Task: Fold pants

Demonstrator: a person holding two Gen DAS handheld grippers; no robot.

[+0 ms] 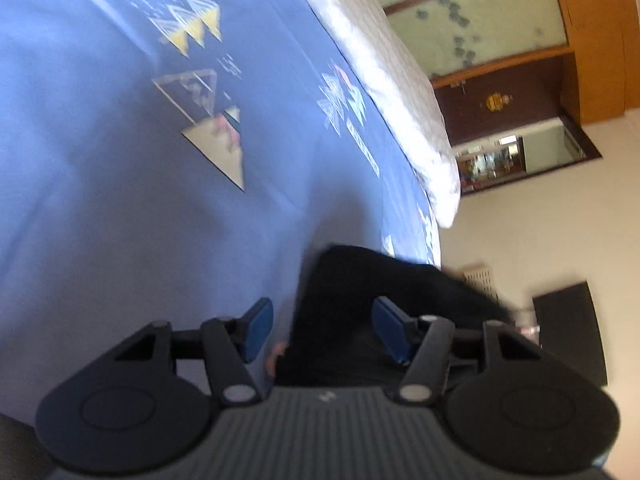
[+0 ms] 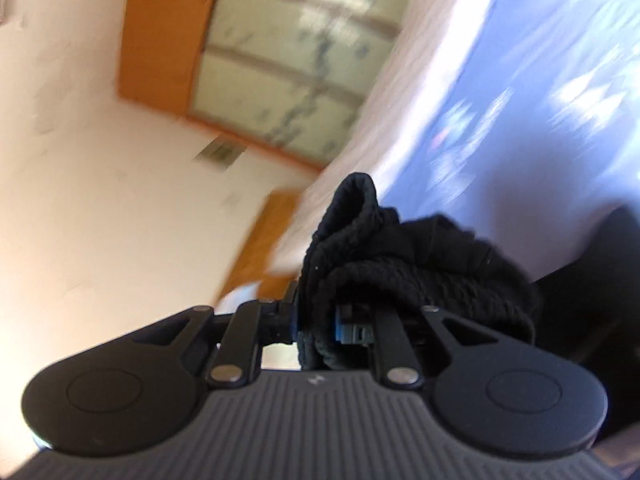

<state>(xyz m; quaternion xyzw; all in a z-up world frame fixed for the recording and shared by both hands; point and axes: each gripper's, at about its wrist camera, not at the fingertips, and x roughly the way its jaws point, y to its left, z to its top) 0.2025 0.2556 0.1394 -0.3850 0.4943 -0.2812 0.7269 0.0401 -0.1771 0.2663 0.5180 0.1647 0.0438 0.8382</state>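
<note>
Bed: a blue sheet (image 1: 120,220) with triangle prints fills the upper left and centre of the left wrist view; in the right wrist view it runs blurred down the upper right.

Quilt: a pale band (image 1: 400,92) along the bed's far edge, slanting from top centre toward right of centre in the left view.

Wardrobe: orange-framed frosted panels (image 2: 288,68), upper centre of the right view, out of play.

Pants: black fabric (image 2: 400,264), bunched at centre in the right view, one looped edge sticking up. In the left view a dark mass (image 1: 360,312) sits at lower centre, just ahead of the fingers; it looks like the same garment, though blur keeps me from swearing to it.

Right gripper: here's the grip! The right gripper (image 2: 314,326) is clamped narrow on a wad of the cloth, blue pads barely showing.

Left gripper: the left gripper (image 1: 322,330) stands wide, nothing between its blue pads (image 1: 258,328).

Key relation: cloth lies straight ahead of the empty gripper, reaching toward frame right. Long axis can't be read while it's bunched.

Next move, my guess: left takes a second hold so the pair can spread it flat.
</note>
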